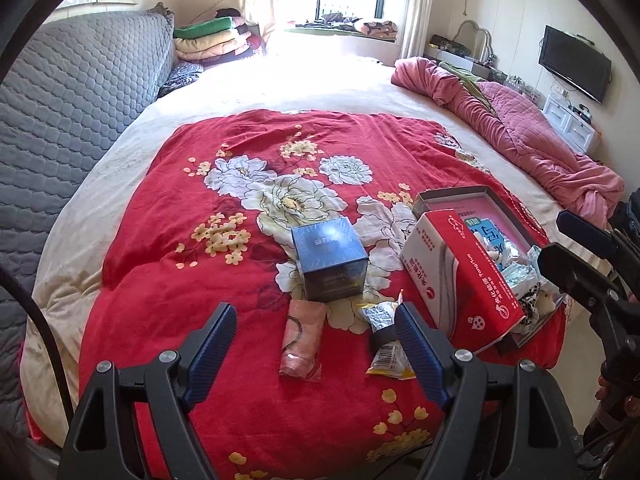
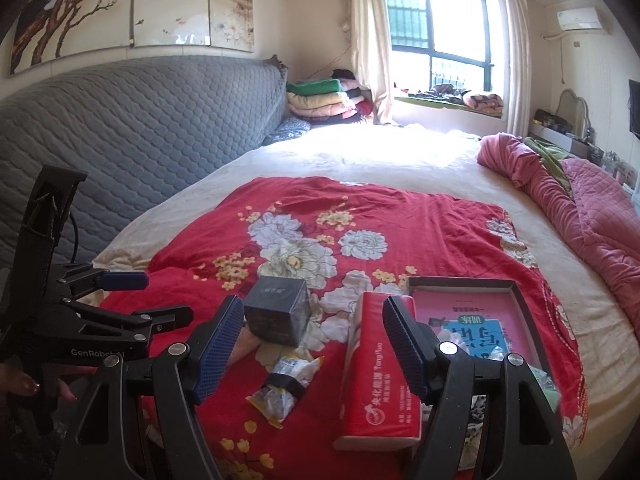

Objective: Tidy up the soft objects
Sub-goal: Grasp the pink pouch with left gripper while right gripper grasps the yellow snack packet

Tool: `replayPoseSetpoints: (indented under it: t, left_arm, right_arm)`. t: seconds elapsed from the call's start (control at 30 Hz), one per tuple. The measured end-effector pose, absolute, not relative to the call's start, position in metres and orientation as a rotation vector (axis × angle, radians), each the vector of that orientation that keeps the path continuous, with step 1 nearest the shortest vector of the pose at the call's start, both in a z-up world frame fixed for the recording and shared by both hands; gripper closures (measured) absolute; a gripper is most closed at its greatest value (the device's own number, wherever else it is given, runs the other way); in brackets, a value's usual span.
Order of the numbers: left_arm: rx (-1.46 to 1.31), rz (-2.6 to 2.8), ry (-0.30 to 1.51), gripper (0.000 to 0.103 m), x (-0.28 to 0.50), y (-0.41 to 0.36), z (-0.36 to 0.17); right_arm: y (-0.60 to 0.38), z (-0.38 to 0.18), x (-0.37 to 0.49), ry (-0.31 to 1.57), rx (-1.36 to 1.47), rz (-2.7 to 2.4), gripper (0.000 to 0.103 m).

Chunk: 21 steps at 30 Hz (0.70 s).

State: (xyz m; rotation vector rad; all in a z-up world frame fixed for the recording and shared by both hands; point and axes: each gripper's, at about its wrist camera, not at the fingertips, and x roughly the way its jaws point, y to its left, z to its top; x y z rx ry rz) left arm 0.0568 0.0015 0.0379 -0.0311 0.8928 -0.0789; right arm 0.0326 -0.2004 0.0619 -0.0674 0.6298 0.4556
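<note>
Small things lie on a red floral blanket (image 1: 224, 280). A dark blue box (image 1: 330, 264) stands in the middle. In front of it lie a pink rolled cloth in clear wrap (image 1: 302, 340) and a yellow snack packet (image 1: 384, 340) with a black band. A red tissue pack (image 1: 460, 276) leans on an open grey tray (image 1: 452, 196) that holds a pink book and several wrapped items. My left gripper (image 1: 314, 320) hovers open above the pink cloth, holding nothing. My right gripper (image 2: 314, 308) hangs open over the snack packet (image 2: 284, 384), beside the tissue pack (image 2: 380, 380), also holding nothing.
A grey quilted headboard (image 1: 80, 100) runs along the left. A bunched pink quilt (image 1: 532, 136) lies along the bed's right edge. Folded blankets (image 1: 212, 40) are stacked by the window. A hand (image 2: 24, 388) holds the left gripper (image 2: 168, 297).
</note>
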Motion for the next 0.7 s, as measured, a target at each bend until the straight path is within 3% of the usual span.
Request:
replayPoseSetpoints:
  t: [0.4,0.7]
  left_arm:
    - [-0.061,-0.034,0.94,0.023,0.058,0.028,0.009]
    - [-0.095,-0.033,1.059,0.023,0.08,0.041,-0.054]
  right_arm:
    - [-0.169,0.037,0.035,0.716,-0.095,0.498,0.029]
    - [-0.134,-0.033,0.053,0.902,-0.183,0.389,0.029]
